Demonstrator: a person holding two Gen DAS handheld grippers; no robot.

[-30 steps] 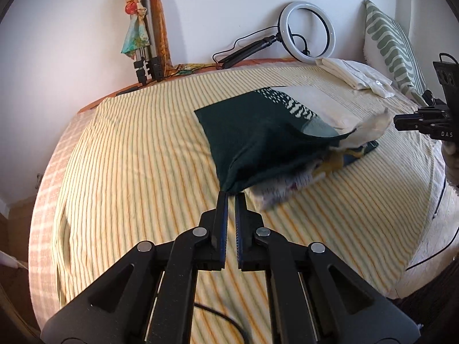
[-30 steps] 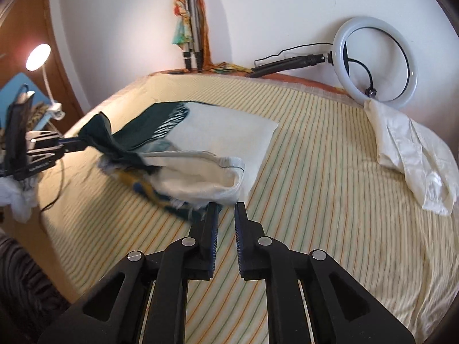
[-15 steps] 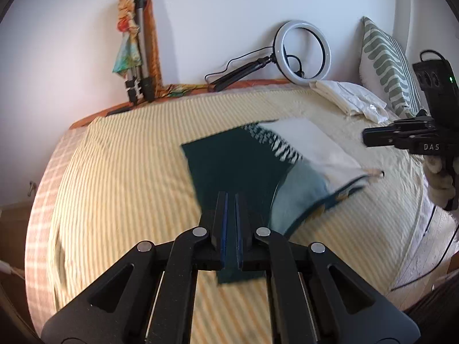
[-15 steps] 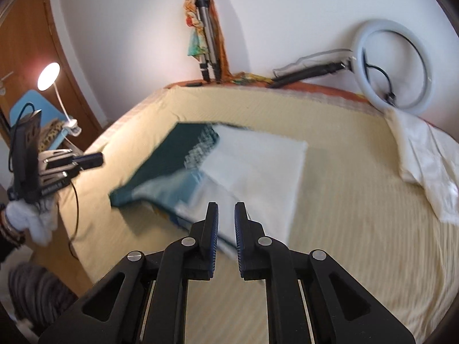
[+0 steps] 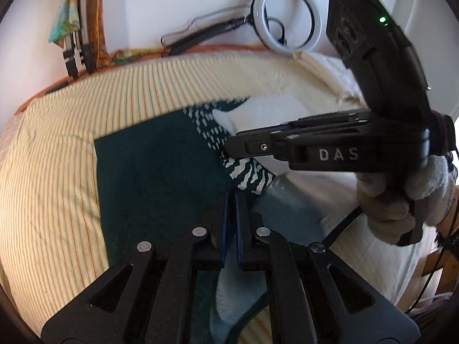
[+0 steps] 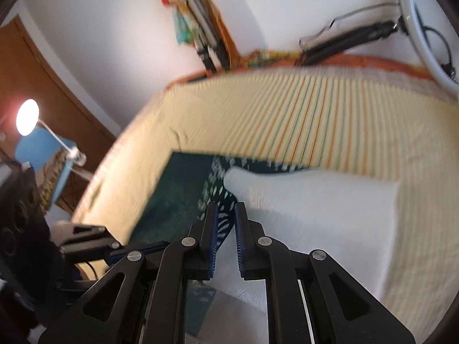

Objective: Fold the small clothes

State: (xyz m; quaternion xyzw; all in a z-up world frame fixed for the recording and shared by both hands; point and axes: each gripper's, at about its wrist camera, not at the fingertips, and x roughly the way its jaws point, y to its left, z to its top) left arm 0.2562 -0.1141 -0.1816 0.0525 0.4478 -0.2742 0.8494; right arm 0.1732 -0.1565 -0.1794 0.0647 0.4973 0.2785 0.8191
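Observation:
A small garment lies flat on the striped bed, dark green on one side [image 5: 160,177] and white on the other [image 6: 315,215], with a patterned band between. My left gripper [image 5: 231,197] hovers low over its near edge with jaws a narrow gap apart, nothing between them. My right gripper [image 6: 225,209] is over the patterned band, jaws slightly apart and empty. The right gripper also shows in the left wrist view [image 5: 229,150], reaching over the garment. The left gripper shows at the lower left of the right wrist view [image 6: 114,246].
The striped yellow bedsheet [image 5: 71,143] surrounds the garment. A ring light [image 5: 282,18] and tripod [image 5: 77,43] stand at the wall. White clothes [image 5: 324,66] lie at the far right. A lamp [image 6: 27,117] and door stand left of the bed.
Both grippers let go of the garment, which dropped folded flat on the bed. Both then moved forward and down, close over it, and drew near each other.

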